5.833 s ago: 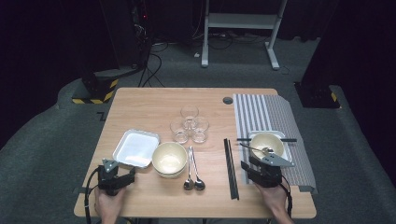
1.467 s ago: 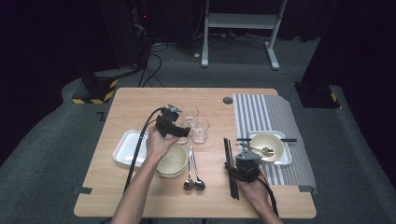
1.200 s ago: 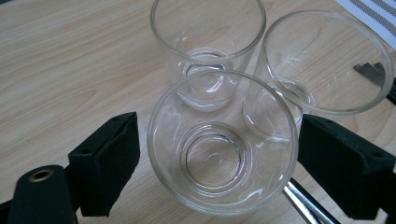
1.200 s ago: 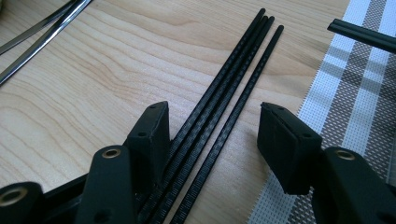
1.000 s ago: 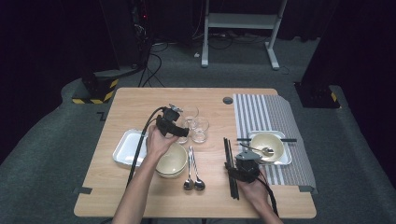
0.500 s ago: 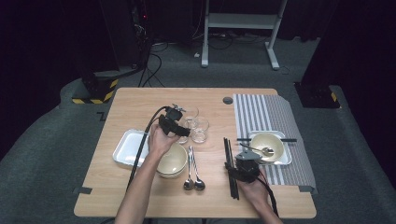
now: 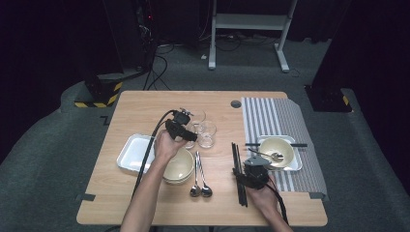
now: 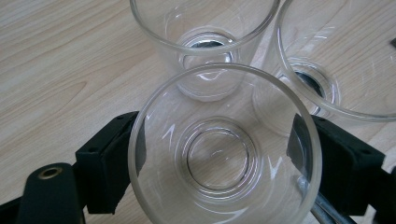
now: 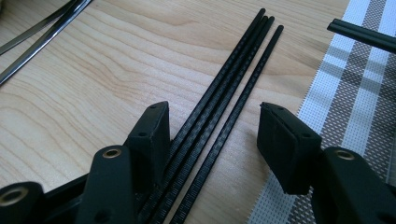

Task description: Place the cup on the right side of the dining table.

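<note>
Left gripper view | round clear glass (image 8: pixel 224 154) | ribbed black chopsticks (image 9: pixel 219 116)

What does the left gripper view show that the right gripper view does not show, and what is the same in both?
The left gripper view has three clear glasses, and the nearest glass stands between the jaws of the left hand-held gripper, which flank its wall. The right gripper view has black chopsticks lying between the open jaws of the right hand-held gripper, with the edge of a striped placemat and two metal handles at the top left. Both views share the pale wooden table.
</note>
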{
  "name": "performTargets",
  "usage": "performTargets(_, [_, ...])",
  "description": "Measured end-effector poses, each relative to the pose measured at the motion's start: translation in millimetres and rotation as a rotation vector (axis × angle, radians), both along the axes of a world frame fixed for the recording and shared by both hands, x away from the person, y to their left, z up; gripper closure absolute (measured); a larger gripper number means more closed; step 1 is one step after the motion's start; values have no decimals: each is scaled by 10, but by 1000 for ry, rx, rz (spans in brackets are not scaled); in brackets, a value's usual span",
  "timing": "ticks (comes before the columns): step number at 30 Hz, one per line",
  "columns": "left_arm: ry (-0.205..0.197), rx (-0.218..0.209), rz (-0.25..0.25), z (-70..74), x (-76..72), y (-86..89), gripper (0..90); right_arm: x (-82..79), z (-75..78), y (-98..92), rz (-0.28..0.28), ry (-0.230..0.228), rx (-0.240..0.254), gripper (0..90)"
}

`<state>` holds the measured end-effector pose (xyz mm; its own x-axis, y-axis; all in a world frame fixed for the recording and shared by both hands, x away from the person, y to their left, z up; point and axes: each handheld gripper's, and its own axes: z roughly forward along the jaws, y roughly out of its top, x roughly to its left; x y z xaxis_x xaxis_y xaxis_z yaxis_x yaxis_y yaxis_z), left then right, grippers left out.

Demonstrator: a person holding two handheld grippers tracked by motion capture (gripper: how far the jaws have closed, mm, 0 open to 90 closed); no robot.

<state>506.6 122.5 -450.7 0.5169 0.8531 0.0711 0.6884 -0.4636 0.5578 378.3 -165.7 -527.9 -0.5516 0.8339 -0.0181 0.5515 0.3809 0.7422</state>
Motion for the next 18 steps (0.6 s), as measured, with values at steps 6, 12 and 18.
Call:
performTargets(6, [1,1,-8,5,-4,4,181,0,0,0,0,0,0,441])
performTargets(12, [-1,-3,-4,4,-16,19,182,0,0,1,0,0,0,441])
performTargets(18, [-8,7,-11,8,-25,21,183,0,0,1,0,0,0,440])
